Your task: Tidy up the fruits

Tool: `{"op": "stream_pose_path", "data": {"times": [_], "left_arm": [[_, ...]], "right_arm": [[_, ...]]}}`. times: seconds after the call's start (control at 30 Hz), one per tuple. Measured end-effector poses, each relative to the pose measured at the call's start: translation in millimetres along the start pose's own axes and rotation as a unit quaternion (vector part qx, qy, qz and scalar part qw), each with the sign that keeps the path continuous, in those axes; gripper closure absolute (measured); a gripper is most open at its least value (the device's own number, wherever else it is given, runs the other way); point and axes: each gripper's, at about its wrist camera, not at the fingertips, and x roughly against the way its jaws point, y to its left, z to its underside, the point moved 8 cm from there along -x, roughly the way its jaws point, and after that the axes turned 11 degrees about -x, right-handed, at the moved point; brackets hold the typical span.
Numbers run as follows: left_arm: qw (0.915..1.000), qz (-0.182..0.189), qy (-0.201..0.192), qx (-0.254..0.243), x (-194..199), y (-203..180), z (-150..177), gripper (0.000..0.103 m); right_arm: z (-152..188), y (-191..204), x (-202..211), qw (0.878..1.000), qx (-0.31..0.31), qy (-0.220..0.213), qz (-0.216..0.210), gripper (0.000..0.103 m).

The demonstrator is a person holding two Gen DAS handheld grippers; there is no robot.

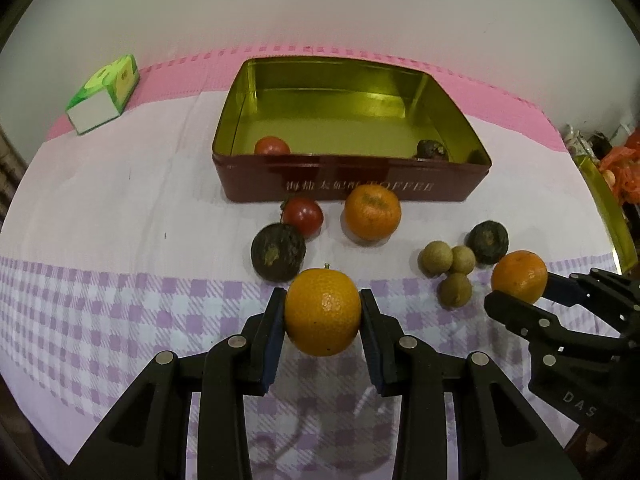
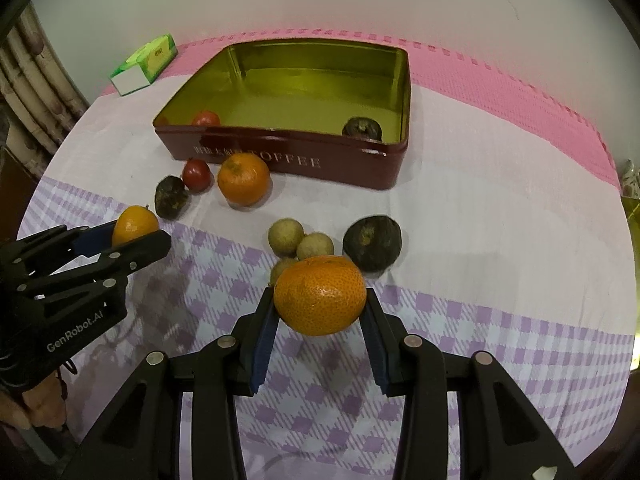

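Fruit under inspection: two oranges, one in each gripper. The left gripper is clamped on a yellow-orange orange, pads bearing on its sides at three and nine o'clock, fruit clear of the checked tablecloth. The right gripper likewise grips a flatter orange across its widest part. Judgement: both fruits look light, firm yet yielding, with a dimpled rind offering fair friction; a hold across the middle, as now, suits them, and hard squeezing would likely bruise them.

Each orange sits at the fingertips, at twelve o'clock from its wrist camera. Seen from the left wrist, the right gripper and its fruit lie at about three o'clock.

Remaining on the cloth: a third orange, a tomato, two dark wrinkled fruits and three small tan fruits. The open tin stands at twelve o'clock beyond them, holding one tomato and one dark fruit. A green tissue box lies at ten o'clock, well apart.
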Motion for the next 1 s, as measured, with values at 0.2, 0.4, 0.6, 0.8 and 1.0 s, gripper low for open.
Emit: {"op": "stream_pose_path", "data": {"times": [0.2, 0.4, 0.6, 0.8, 1.0], "left_arm": [[0.9999, 0.001, -0.014, 0.003, 6, 4, -17, 0.067], [0.9995, -0.006, -0.032, 0.004, 11, 17, -46, 0.067], [0.9990, -0.016, -0.040, 0.008, 10, 33, -66, 0.067], [0.9993, -0.014, -0.032, 0.014, -5, 42, -81, 0.067], [0.9994, -0.023, -0.027, 0.007, -23, 49, -100, 0.067]], "right_arm": [[-13, 2, 3, 1.000, 0.003, -0.008, -0.005, 0.065], [-42, 3, 7, 1.000, 0.003, -0.026, -0.007, 0.065], [-67, 1, 6, 0.999, -0.001, -0.038, -0.009, 0.065], [-90, 6, -5, 0.999, -0.002, -0.044, -0.019, 0.065], [-111, 11, -22, 0.999, 0.005, -0.041, -0.011, 0.065]]}}
